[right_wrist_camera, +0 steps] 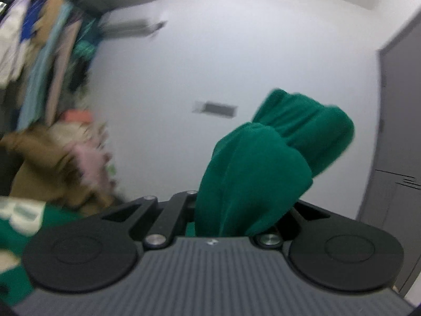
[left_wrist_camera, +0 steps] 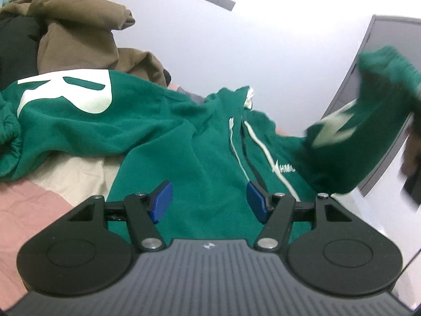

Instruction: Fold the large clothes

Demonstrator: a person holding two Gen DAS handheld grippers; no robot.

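A large green hoodie (left_wrist_camera: 184,142) with white drawstrings and white letters lies spread on the bed in the left wrist view. My left gripper (left_wrist_camera: 209,201) is open, its blue pads just above the hoodie's front, holding nothing. One green sleeve (left_wrist_camera: 368,121) is lifted up at the right, blurred. In the right wrist view my right gripper (right_wrist_camera: 236,210) is shut on that green sleeve (right_wrist_camera: 263,163), which bunches over the jaws and hides the fingertips.
A brown garment pile (left_wrist_camera: 79,34) sits behind the hoodie at the left. The bedsheet (left_wrist_camera: 29,205) is pink and beige. A grey door (left_wrist_camera: 381,60) stands at the right. Hanging clothes (right_wrist_camera: 44,60) fill the left of the right wrist view.
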